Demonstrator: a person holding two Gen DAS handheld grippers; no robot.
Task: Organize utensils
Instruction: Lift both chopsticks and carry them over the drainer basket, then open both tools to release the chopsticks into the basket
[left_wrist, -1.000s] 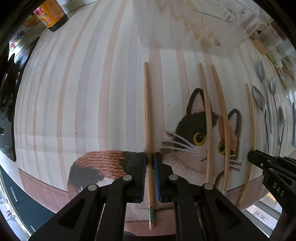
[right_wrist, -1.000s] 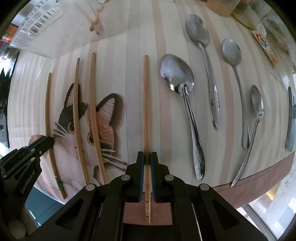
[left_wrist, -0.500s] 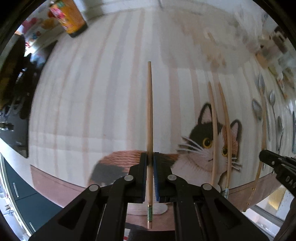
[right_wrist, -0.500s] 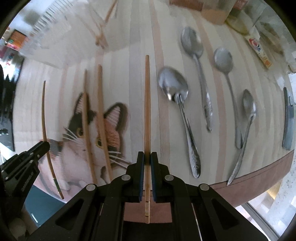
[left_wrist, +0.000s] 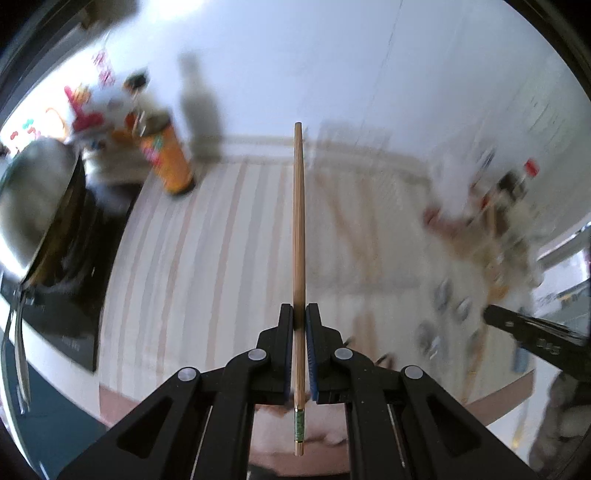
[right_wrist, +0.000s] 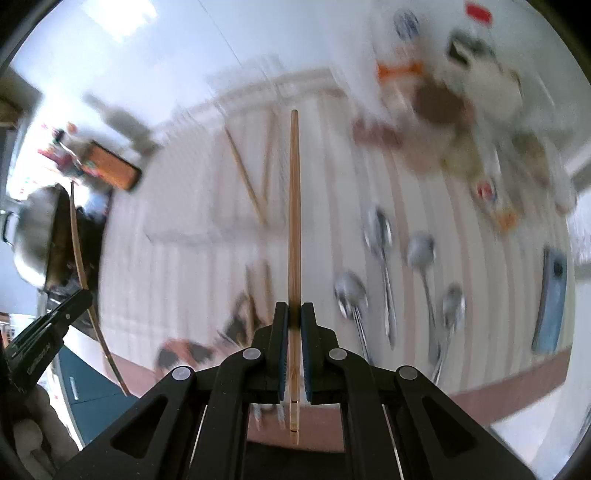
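Each of the two grippers is clamped on one slim, round bamboo chopstick: the left gripper (left_wrist: 299, 314) on the green-banded chopstick (left_wrist: 299, 236), the right gripper (right_wrist: 294, 314) on the plain chopstick (right_wrist: 294, 221), both sticks pointing straight ahead between the blue pads. A second ago both lay on the striped cat-print mat (right_wrist: 177, 266); now they hang well above it. Beyond, blurred, lie four steel spoons (right_wrist: 380, 236) at right, and farther off two chopsticks crossed in the clear tray (right_wrist: 207, 229).
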